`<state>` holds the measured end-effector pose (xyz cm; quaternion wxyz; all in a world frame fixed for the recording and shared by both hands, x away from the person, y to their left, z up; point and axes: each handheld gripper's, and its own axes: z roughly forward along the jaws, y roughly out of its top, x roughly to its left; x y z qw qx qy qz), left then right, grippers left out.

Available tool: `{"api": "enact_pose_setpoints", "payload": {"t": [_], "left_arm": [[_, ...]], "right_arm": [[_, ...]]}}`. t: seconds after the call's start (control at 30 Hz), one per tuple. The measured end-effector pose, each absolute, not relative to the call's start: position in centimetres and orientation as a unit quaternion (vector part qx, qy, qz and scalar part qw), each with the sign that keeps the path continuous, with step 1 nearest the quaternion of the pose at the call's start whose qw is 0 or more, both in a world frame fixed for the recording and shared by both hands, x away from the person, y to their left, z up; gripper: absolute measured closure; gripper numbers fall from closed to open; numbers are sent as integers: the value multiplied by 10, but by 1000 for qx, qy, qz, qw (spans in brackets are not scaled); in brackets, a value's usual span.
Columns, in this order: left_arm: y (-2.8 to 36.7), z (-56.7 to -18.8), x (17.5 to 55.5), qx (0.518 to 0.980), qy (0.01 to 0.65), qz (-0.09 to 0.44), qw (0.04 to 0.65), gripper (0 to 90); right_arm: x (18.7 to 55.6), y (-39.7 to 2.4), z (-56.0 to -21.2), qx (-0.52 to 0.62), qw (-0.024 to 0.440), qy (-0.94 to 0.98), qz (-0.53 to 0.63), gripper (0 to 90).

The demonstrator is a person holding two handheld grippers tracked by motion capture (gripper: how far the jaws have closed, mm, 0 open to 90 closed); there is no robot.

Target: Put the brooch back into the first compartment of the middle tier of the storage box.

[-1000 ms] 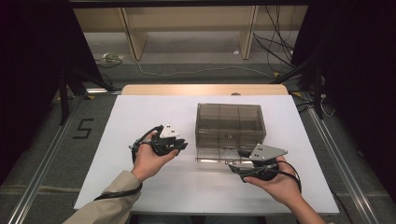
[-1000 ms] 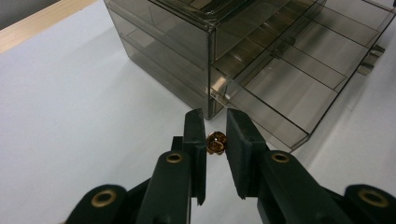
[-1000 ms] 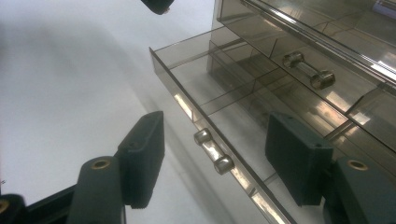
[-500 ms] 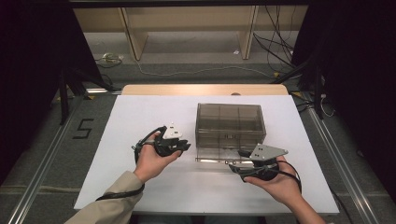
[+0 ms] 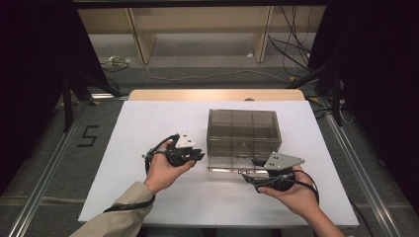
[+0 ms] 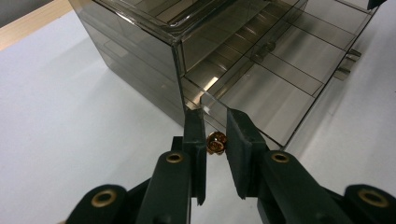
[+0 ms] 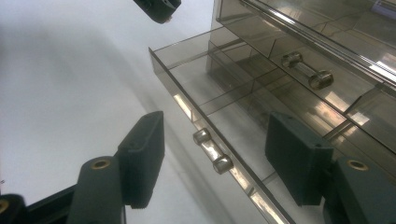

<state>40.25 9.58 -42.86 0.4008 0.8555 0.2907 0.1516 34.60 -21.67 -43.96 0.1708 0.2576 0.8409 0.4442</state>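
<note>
Drawer [image 7: 243, 140] stands pulled out toward six o'clock so left gripper [image 6: 215, 135], clamping a copper bead [image 6: 216, 142], can drop it in; right gripper [image 7: 212, 156] gapes around the handle [image 7: 212, 150].

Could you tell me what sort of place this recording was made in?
Probably a lab recording bench: a white-topped table between black curtains, loose cables on the floor, and a numbered floor mark.

Small coppery bead [image 6: 216, 142] between fingers [image 6: 194, 135]
</note>
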Motion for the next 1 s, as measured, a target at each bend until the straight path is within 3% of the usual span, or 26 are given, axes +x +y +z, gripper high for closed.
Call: {"api": "enact_pose_setpoints", "payload": {"t": [1.0], "left_arm": [[84, -427, 401, 860, 277, 148, 403, 784]], "right_arm": [[346, -216, -440, 256, 170, 841, 444, 386]]}}
